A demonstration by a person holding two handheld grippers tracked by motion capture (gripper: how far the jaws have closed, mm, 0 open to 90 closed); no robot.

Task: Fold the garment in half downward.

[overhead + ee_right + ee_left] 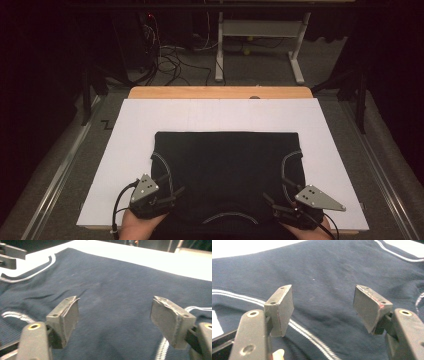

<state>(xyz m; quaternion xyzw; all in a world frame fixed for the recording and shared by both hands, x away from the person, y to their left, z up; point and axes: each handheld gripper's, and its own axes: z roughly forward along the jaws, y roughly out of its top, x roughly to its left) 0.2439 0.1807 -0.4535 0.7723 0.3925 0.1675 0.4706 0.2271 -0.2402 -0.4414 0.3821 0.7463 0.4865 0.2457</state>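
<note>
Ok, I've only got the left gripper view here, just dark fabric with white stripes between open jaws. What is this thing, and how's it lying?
Observer: In the high view it's a dark garment spread flat on a white board, neckline toward the person.
Operator: Where's the other gripper?
Observer: The right gripper sits over the garment's near right corner; the left gripper mirrors it at the near left.
Operator: Has the right one grabbed anything?
Observer: No. The right gripper view shows its jaws wide apart with bare fabric between them.
</note>
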